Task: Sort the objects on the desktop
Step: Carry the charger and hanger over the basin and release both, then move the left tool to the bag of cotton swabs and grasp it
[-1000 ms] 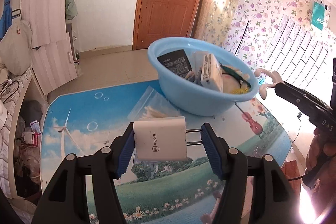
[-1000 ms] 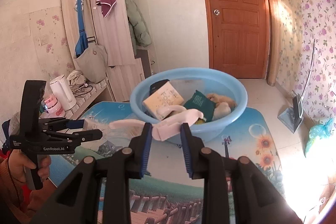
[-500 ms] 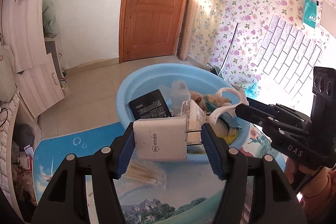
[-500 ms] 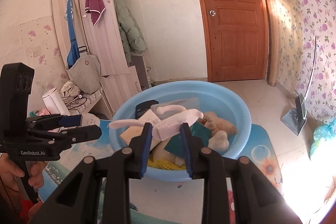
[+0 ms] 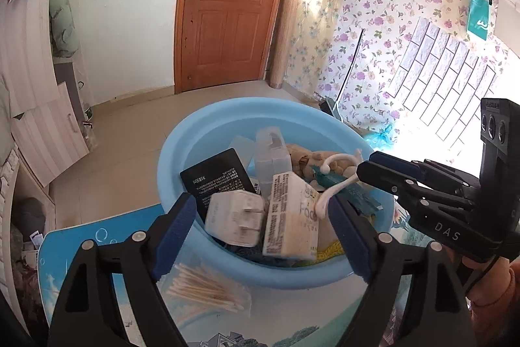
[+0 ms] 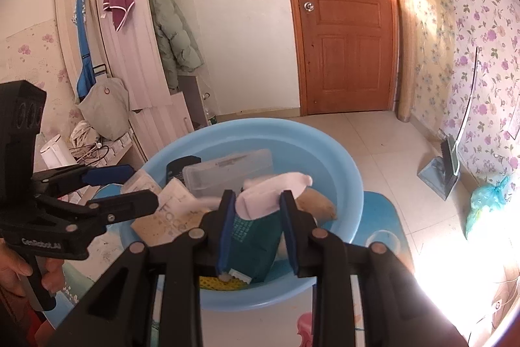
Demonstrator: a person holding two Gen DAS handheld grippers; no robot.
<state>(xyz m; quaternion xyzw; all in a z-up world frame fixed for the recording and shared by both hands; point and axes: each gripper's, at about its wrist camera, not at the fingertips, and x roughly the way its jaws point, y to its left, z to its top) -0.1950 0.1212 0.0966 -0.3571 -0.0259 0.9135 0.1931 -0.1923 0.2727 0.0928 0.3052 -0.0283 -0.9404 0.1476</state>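
Opening over the blue basin point(image 5: 182, 158), my left gripper point(image 5: 260, 225) has its pads clear of the white charger point(image 5: 234, 217), which lies inside at the basin's 6 o'clock rim. At 3 o'clock, my right gripper point(image 6: 256, 223) pinches a white hook point(image 6: 273, 194) above the basin.

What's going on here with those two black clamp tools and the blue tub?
A person is tidying desk clutter into a blue basin, a handheld gripper in each hand. The left gripper is opening its jaws over the basin; the white charger lies free among the things inside. The right gripper is shut on a white plastic hook above the basin. A bag of cotton swabs lies on the table.
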